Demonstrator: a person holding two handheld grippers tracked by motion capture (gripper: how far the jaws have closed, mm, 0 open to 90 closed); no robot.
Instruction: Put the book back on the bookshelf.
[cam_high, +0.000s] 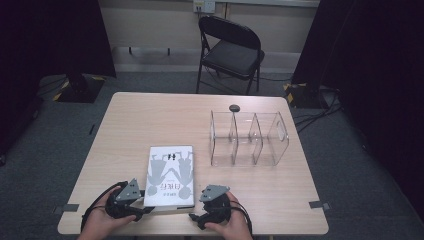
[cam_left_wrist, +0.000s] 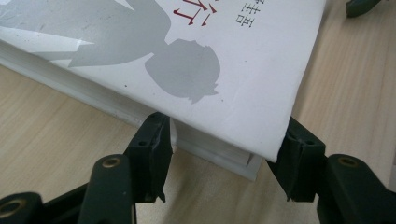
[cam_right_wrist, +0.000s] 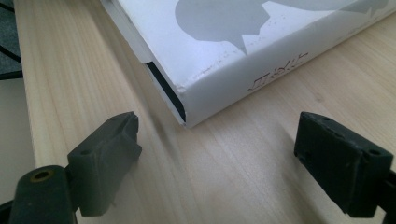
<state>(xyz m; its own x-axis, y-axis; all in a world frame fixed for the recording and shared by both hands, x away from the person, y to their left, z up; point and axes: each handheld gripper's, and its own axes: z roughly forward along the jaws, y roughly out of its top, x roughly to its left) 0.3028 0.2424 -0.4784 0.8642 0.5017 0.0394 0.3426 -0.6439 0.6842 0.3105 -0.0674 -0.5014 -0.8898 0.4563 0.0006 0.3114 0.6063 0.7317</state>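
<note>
A white book (cam_high: 169, 174) with grey figures on its cover lies flat near the table's front edge. My left gripper (cam_high: 142, 207) is at the book's near left corner. In the left gripper view that corner of the book (cam_left_wrist: 219, 56) sits between the jaws of the left gripper (cam_left_wrist: 224, 123); one pad touches the page edge and the other touches the cover's edge. My right gripper (cam_high: 197, 216) rests by the near right corner. In the right gripper view it (cam_right_wrist: 217, 123) stands wide open, with the book's spine corner (cam_right_wrist: 210, 93) just ahead of the fingertips and bare wood between them.
A clear acrylic organizer (cam_high: 248, 137) with several compartments stands at the right middle of the table (cam_high: 135, 120). A small dark round object (cam_high: 234, 107) lies behind it. A black folding chair (cam_high: 231, 50) stands beyond the far edge.
</note>
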